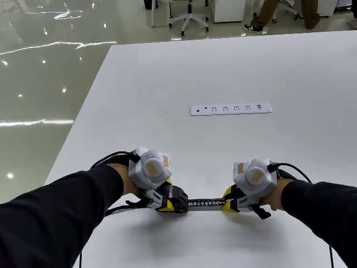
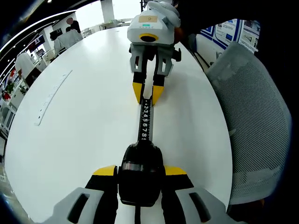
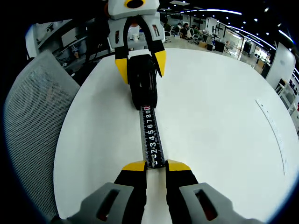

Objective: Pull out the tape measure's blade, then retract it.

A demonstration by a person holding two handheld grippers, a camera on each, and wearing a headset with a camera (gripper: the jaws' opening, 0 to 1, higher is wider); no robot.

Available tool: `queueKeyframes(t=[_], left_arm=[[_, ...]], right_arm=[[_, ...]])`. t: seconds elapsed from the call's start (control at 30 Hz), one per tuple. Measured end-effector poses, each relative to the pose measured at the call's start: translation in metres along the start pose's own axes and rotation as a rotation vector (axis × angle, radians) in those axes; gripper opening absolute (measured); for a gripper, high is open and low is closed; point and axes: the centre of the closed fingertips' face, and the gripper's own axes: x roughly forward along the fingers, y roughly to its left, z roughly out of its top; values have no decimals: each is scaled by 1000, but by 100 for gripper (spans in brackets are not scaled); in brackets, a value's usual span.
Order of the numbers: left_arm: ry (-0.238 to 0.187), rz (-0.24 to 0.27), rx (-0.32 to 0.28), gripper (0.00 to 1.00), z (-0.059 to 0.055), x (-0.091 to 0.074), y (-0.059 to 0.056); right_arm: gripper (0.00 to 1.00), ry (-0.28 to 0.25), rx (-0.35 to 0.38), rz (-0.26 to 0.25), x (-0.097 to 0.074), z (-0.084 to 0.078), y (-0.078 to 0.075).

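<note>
Near the table's front edge, the left gripper is clamped around the black, rounded tape measure. The right gripper pinches the tip of its blade. That thin, dark, numbered strip runs straight between them, parallel to the edge. To extend it, the right gripper should draw away along this line. A flat white power strip lies well apart.

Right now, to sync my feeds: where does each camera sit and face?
Head view: headset, looking down at the table; both sleeves, left gripper and right gripper show.
Left gripper view: faces the right gripper along the blade; own jaws clamp the tape measure case.
Right gripper view: faces the case; own jaws pinch the blade's end.
Both gripper views share the blade, from opposite ends.
</note>
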Motion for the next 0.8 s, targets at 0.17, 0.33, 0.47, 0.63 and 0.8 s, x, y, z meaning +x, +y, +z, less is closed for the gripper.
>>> queueKeyframes(t=[0.17, 0.33, 0.47, 0.63, 0.8], left_arm=[[2, -1, 4, 32, -1, 0, 1], [-2, -1, -1, 32, -1, 0, 1], [-1, -2, -2, 32, -1, 0, 2], [0, -2, -2, 32, -1, 0, 1], [1, 0, -4, 32, -1, 0, 1]], right_arm=[[10, 1, 10, -2, -5, -5, 0], [9, 1, 18, 1, -10, -13, -2], [9, 6, 26, -2, -17, -21, -4], [9, 11, 32, -6, -23, -28, -4], [9, 18, 43, -14, -29, -37, -6]])
